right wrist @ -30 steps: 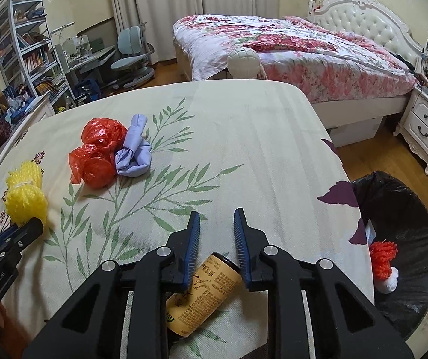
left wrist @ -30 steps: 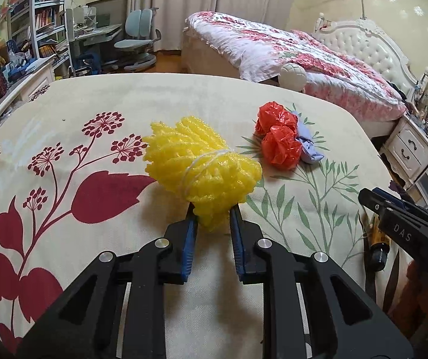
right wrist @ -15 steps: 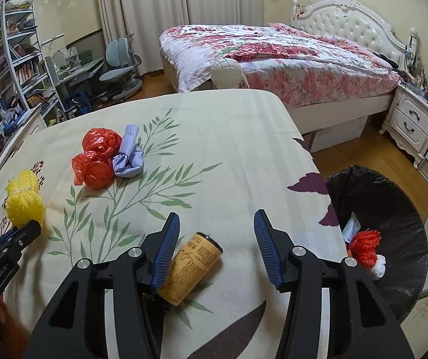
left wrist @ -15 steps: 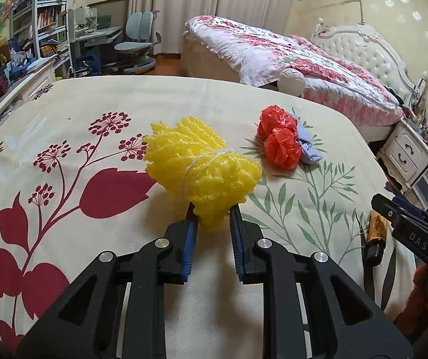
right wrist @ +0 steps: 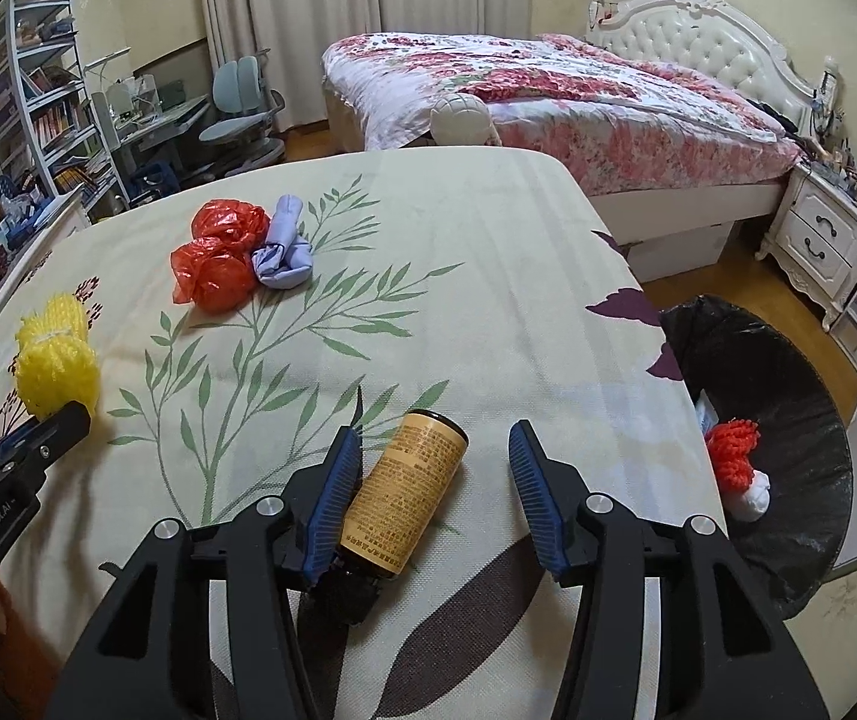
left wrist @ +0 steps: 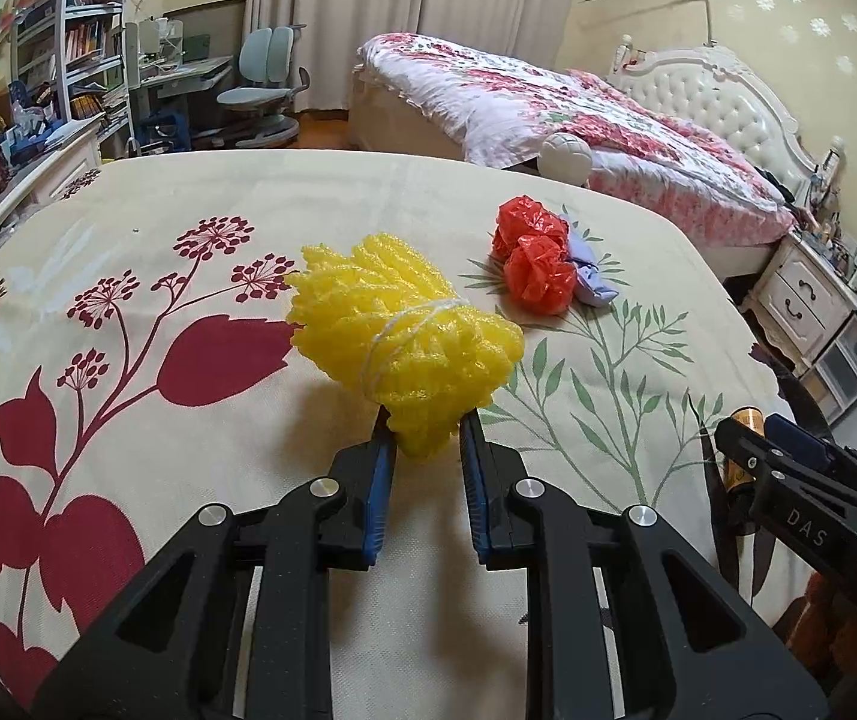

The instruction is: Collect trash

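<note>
My left gripper (left wrist: 423, 438) is shut on a yellow foam net bundle (left wrist: 404, 324) over the floral tablecloth; the bundle also shows in the right wrist view (right wrist: 56, 369). My right gripper (right wrist: 437, 450) is open, with a brown bottle with a yellow label (right wrist: 404, 495) lying on the cloth between its fingers, against the left one. Two red crumpled plastic bags (right wrist: 218, 261) and a lilac wad (right wrist: 284, 249) lie together farther back. A black-lined trash bin (right wrist: 788, 420) stands past the table's right edge with a red and white item (right wrist: 734, 462) inside.
The table (right wrist: 488, 276) carries a cream cloth with red flowers and green leaves. Behind it are a bed (right wrist: 548, 96), a white nightstand (right wrist: 830, 240), a desk with chairs (right wrist: 236, 114) and a bookshelf (right wrist: 38, 108). A round white ball (left wrist: 566, 153) sits beyond the table's far edge.
My right gripper has opened and let go of the brown bottle, which now lies on the cloth. My left gripper keeps hold of the yellow bundle.
</note>
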